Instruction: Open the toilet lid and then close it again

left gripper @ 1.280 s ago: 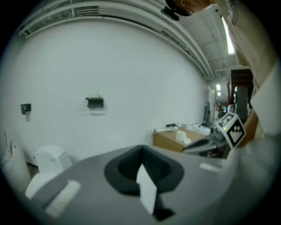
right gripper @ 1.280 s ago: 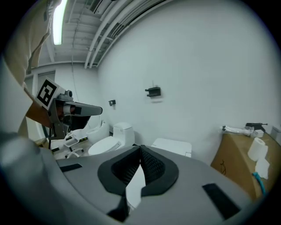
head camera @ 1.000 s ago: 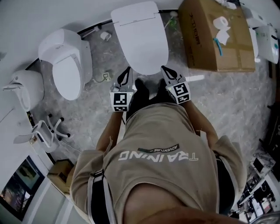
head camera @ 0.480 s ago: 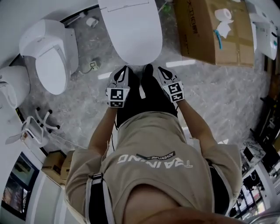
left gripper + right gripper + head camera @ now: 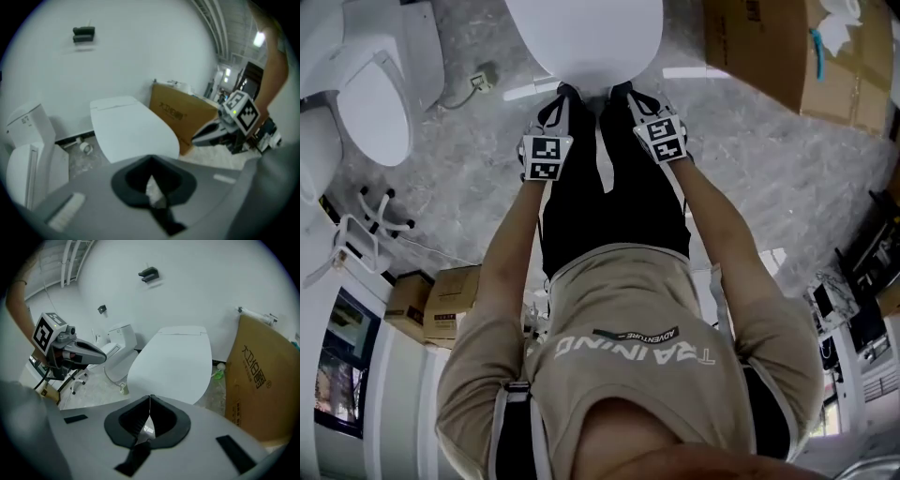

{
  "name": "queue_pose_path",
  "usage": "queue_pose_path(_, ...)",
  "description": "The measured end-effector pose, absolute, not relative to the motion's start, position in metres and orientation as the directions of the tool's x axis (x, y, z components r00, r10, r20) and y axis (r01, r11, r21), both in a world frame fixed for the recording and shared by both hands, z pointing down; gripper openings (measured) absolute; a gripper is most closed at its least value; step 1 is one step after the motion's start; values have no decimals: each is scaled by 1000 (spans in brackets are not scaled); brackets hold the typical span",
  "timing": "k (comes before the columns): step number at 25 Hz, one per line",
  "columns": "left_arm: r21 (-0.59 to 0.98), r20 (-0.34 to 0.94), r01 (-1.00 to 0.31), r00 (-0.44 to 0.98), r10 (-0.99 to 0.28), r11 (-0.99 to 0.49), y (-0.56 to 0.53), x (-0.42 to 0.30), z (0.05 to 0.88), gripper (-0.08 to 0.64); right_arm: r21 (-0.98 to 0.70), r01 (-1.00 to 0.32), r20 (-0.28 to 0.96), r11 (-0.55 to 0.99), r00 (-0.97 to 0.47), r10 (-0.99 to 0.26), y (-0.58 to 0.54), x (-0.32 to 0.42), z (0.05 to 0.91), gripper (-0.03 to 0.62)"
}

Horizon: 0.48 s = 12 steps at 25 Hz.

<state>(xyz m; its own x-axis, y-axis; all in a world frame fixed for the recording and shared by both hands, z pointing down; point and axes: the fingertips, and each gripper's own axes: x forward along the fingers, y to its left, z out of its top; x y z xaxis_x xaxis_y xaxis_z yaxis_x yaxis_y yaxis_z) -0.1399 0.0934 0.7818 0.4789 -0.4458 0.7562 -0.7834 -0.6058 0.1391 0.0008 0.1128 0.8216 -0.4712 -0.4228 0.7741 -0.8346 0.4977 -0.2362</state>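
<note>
- Upper left of head view: second white ceramic toilet (image 5: 373, 89), lid down, well apart from both tools.
- Lower left: two small brown cardboard cartons (image 5: 441, 295) on the floor beside the person's arm.
- Left gripper (image 5: 566, 94): held left of centre, marker cube facing the camera, tips pointing to the top of the frame. In its own view the two jaws meet at the tips, with only a thin slit behind them showing floor. Nothing is clamped.
- Top centre: white oval toilet lid (image 5: 586, 33), down flat on its bowl, closed. Both gripper views show it ahead of the jaws, not between them.
- In the head view both sets of tips sit at the lid's front rim, one at each side of it; can't tell whether they touch it.
- Right gripper (image 5: 624, 92): right of centre, just beside the left one, roughly level with it. In its own view the jaws are pressed together at the tips, empty.
- Upper right: large brown cardboard box (image 5: 787, 47), just beside the toilet.
- Grey marbled floor (image 5: 741, 159) under everything.
</note>
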Motion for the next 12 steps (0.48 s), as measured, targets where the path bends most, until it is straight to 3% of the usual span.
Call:
queue_pose_path(8, 180, 813, -802, 447, -373, -569, 105, -145, 861, 3, -203, -781, 834, 590, -454, -314, 127, 22, 905, 14)
queue_pose_path(12, 193, 828, -798, 445, -342, -571, 109, -140, 891, 3, -228, -806, 835, 546, -451, -317, 129, 26, 928, 14)
